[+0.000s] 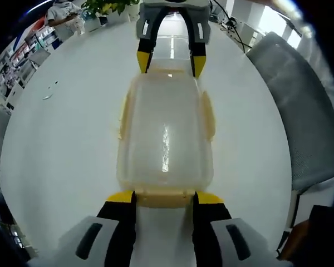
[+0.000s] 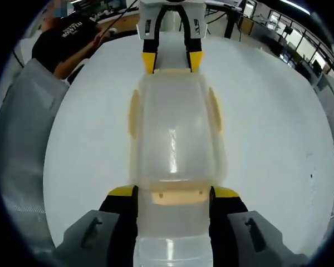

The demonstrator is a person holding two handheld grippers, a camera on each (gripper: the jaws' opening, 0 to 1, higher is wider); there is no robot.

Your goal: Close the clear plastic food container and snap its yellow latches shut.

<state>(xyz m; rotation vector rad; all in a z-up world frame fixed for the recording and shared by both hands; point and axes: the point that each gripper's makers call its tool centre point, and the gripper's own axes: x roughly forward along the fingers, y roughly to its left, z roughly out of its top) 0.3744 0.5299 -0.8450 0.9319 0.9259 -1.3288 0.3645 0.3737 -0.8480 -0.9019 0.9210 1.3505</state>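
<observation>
The clear plastic container [image 1: 166, 139] lies lengthwise on the white table [image 1: 61, 156] with its lid on. Pale yellow latches [image 1: 209, 114] stick out at both long sides. My left gripper [image 1: 165, 197] is open, its yellow fingertips [image 1: 119, 196] standing either side of the near end latch [image 1: 164, 197]. At the far end, my right gripper [image 1: 170, 60] straddles the other end. In the right gripper view the container [image 2: 175, 133] runs away from my right gripper [image 2: 173, 192], which is open around its end latch [image 2: 177, 196]. The left gripper [image 2: 171, 59] is at the far end.
A grey chair [image 1: 300, 111] stands by the table's edge; in the right gripper view that chair [image 2: 16, 139] is at the left, beside a person in a black shirt [image 2: 72, 33]. A small scrap [image 1: 49, 92] lies on the table. Potted plants [image 1: 108, 6] line the far edge.
</observation>
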